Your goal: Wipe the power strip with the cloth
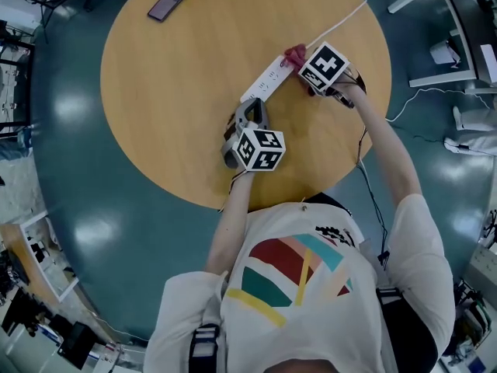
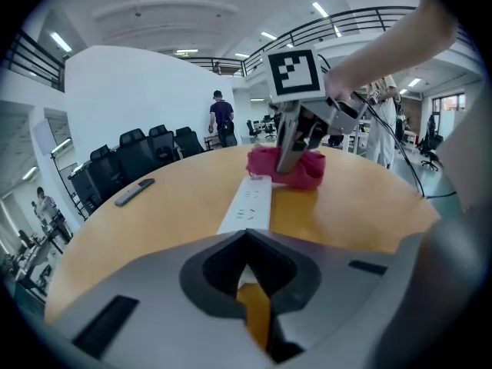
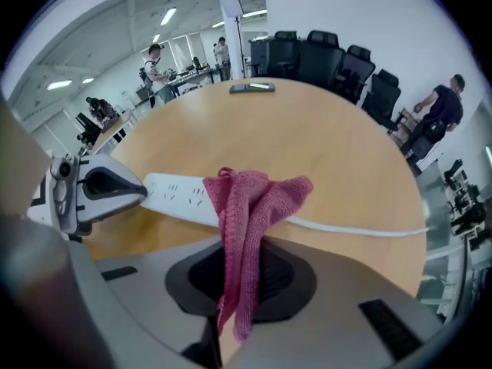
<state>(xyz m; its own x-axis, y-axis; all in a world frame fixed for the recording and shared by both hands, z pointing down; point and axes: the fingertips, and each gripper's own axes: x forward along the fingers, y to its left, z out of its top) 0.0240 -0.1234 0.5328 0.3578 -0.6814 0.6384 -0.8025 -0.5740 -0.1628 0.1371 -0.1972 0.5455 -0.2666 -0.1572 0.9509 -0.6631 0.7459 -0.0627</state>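
A white power strip lies on the round wooden table, with its cable running off the far edge. My right gripper points steeply down and is shut on a pink cloth, which rests bunched on the strip's cable end. My left gripper is shut, its closed tips at the strip's near end. I cannot tell whether they press on it.
A dark phone lies near the table's far left edge. Black office chairs stand beyond the table. A person stands in the background. A cable hangs from my right arm.
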